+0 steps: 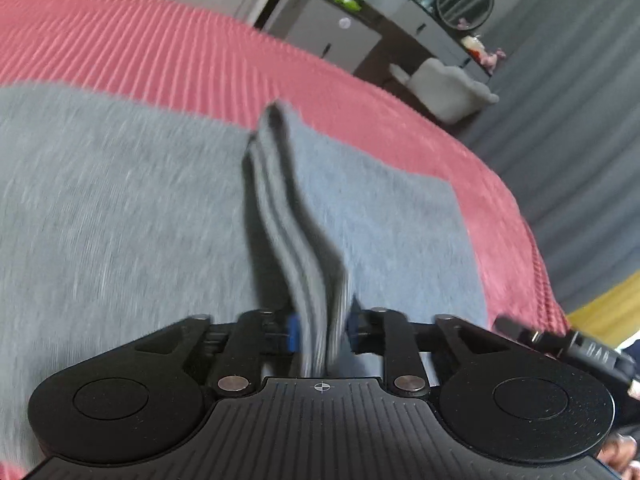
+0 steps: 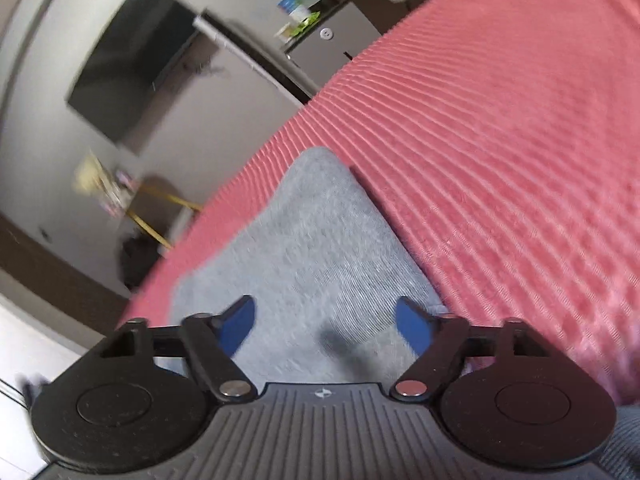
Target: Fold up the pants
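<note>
So the left gripper (image 1: 320, 330) has its jaws pinched on a stacked edge of the soft grey knit pants (image 1: 120, 208), whose long axis runs away across the ribbed pink bed cover (image 1: 160, 48); the right gripper (image 2: 326, 322) hovers over a corner, jaws apart, gripping nothing.

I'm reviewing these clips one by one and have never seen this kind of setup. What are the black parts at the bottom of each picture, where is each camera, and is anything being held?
No robot arm here: a person holds a two-finger claw in each hand, each carrying a wide-angle camera looking along its fingers. The black parts are the claws themselves. The left wrist view shows the left claw, its blue pads around a raised ridge of the grey pants, which lie on a red ribbed bedspread; blur hides whether the pads press. The right wrist view shows the right claw open above a corner of the pants, holding nothing. Furniture stands behind.
</note>
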